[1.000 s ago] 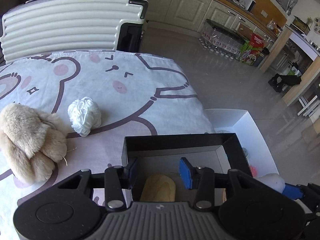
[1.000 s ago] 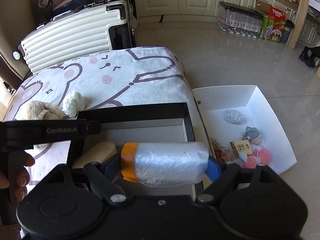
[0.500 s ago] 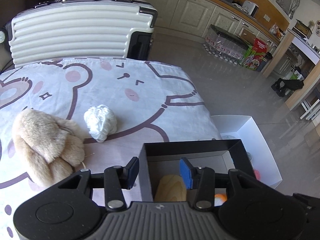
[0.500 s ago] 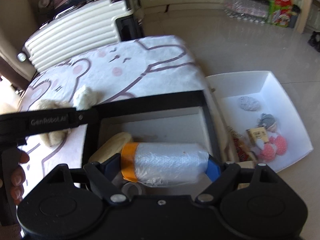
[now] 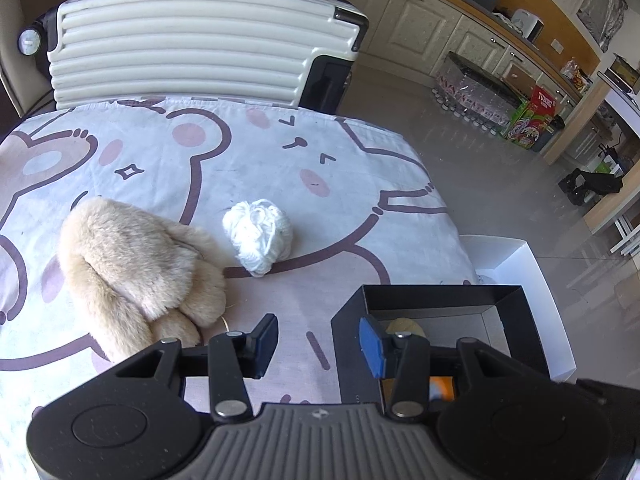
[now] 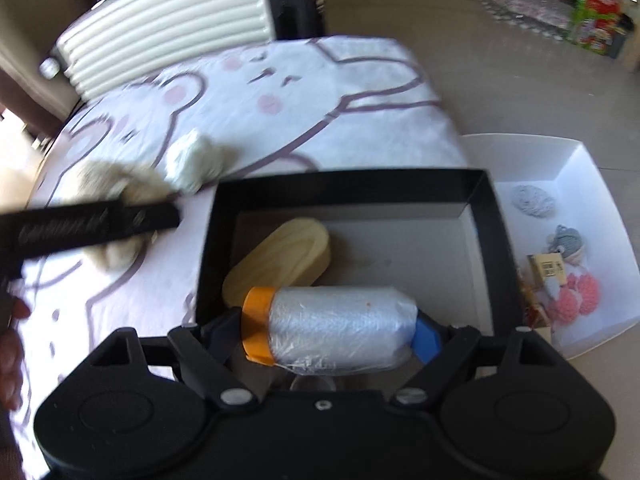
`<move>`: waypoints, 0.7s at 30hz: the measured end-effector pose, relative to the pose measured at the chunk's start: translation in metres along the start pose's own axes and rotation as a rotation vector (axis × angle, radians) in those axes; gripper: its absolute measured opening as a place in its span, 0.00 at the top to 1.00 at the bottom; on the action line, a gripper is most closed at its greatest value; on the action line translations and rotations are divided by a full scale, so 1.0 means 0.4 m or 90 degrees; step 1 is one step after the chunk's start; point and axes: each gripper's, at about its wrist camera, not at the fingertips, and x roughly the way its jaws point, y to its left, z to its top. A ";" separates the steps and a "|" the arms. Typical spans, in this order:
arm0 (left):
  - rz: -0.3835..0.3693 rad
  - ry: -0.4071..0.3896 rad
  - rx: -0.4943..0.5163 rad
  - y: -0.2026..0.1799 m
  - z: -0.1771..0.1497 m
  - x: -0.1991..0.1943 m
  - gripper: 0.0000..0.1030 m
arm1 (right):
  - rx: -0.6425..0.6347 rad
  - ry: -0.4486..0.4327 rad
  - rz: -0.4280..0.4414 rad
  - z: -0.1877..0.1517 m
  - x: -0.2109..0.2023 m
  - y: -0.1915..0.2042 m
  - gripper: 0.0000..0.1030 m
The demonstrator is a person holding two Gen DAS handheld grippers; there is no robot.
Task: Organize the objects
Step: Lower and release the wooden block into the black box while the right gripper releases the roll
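Fingers (image 6: 426, 334) of the right gripper (image 6: 332, 332) stand spread wide, clamped endwise on a plastic-wrapped roll (image 6: 336, 330) with an orange end. It is held lying across, just above the near end of the black box (image 6: 496, 240), probably so it can drop flat beside the wooden block (image 6: 280, 264) already lying inside. Blue pads of the left gripper (image 5: 318, 342) are parted a little and grip nothing; it hangs over the near left corner of the box, likely freed for the next pick. Left of the box, on the bear-print cloth (image 5: 280, 160), lie a ball of white yarn (image 5: 258, 236) and a beige plush toy (image 5: 136, 264), touching or nearly so. Right of the box, a white tray (image 6: 588, 184) holds small knitted pieces.
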 end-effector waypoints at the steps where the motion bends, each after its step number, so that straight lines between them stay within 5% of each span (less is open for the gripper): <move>1: 0.000 0.001 0.002 0.001 0.001 0.002 0.55 | 0.015 -0.007 -0.008 0.007 0.003 -0.006 0.16; 6: 0.002 0.005 0.006 0.000 0.001 0.008 0.55 | 0.044 -0.008 -0.022 0.011 0.005 -0.022 0.16; 12: 0.002 0.009 0.019 -0.020 -0.004 0.011 0.55 | -0.023 0.034 -0.096 -0.018 0.014 -0.037 0.16; 21: -0.004 0.009 0.038 -0.061 -0.009 0.010 0.55 | -0.022 0.116 -0.099 -0.061 0.033 -0.081 0.16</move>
